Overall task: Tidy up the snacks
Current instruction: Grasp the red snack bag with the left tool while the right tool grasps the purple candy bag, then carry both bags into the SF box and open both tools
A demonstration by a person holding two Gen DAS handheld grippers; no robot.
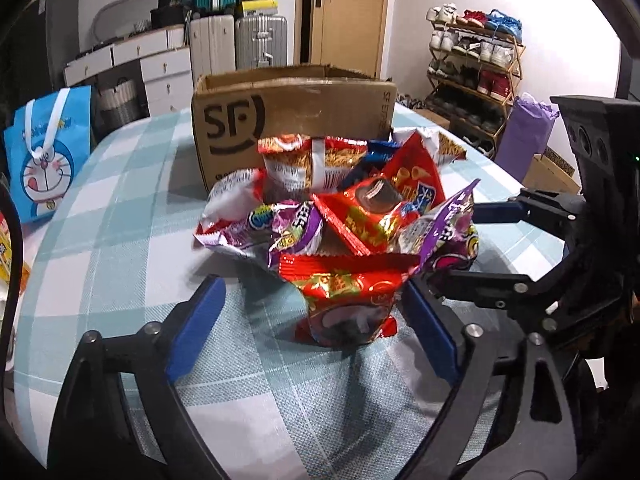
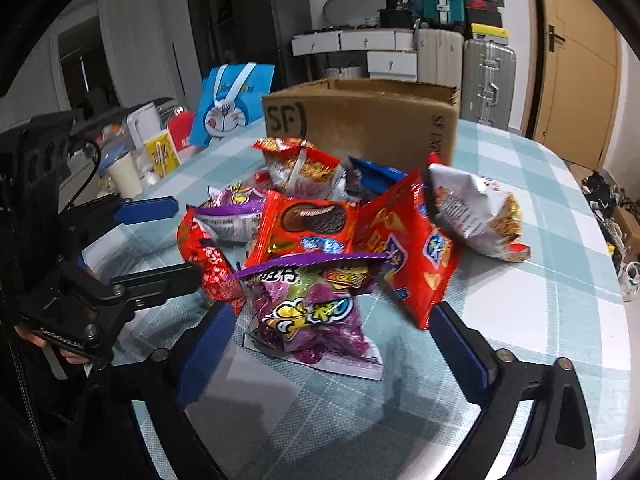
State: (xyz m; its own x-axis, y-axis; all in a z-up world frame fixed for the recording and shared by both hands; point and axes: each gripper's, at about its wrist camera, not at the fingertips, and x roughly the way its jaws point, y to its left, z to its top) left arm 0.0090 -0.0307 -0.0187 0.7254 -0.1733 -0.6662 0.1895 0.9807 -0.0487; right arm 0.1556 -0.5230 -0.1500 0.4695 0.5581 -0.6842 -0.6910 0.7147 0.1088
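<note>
Snacks (image 1: 340,216) sit in a messy pile on the middle of my table (image 1: 120,240), which has a blue and white checked cloth. A red cookie packet (image 1: 344,308) is at the near side of the pile, and it sits between the blue fingers of my left gripper (image 1: 312,320). The fingers are apart and do not squeeze it. A purple candy bag (image 2: 308,312) sits between the fingers of my right gripper (image 2: 332,344), and those fingers are apart too, not pressing the bag. Behind the pile, toward the far edge of the table, stands a brown cardboard box (image 1: 296,120) with its top open. A blue cartoon gift bag (image 1: 48,152) stands near the left edge.
</note>
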